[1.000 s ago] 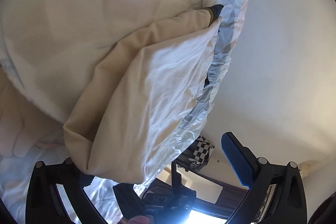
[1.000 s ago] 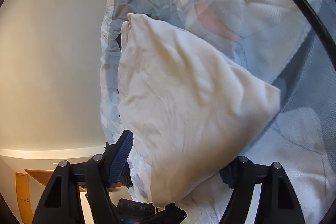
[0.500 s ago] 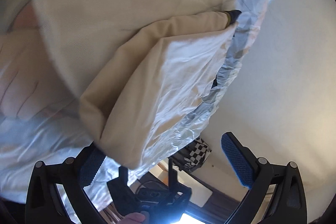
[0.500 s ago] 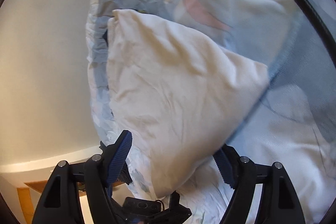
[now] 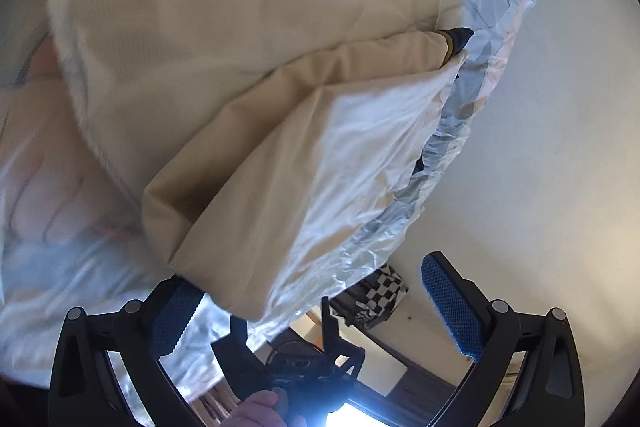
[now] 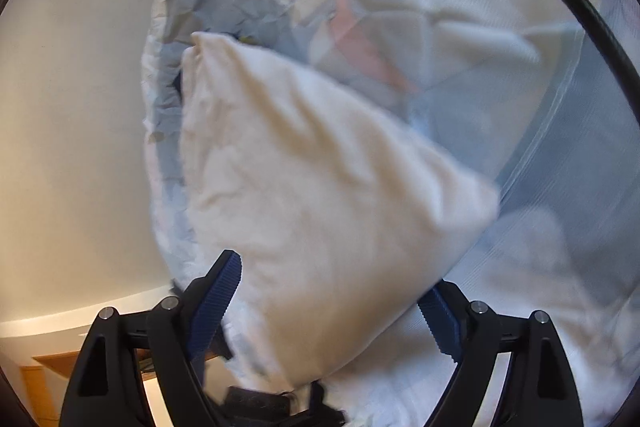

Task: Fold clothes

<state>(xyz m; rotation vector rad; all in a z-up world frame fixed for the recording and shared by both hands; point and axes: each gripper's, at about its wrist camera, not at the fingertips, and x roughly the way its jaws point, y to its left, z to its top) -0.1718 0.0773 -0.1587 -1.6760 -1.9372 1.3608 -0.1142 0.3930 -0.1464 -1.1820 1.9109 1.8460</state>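
Observation:
A folded cream garment (image 5: 320, 155) lies on a rumpled patterned bed sheet (image 5: 480, 95). It also fills the middle of the right wrist view (image 6: 320, 195). My left gripper (image 5: 316, 303) is open, its jaws wide apart, with a corner of the garment just ahead of the left finger (image 5: 172, 319). My right gripper (image 6: 328, 307) is open too, with a corner of the garment lying between its blue pads (image 6: 218, 299). Neither gripper clamps the cloth.
A white mesh hamper with a dark rim (image 6: 576, 11) stands right of the garment, and its mesh (image 5: 160, 7) covers the upper left of the left wrist view. A checkered item (image 5: 380, 295) and pale wall (image 5: 540, 167) lie past the bed's edge.
My left gripper has drawn back from the garment corner, so its left pad now shows. My right gripper has shifted a little, and the garment sits more squarely between its pads.

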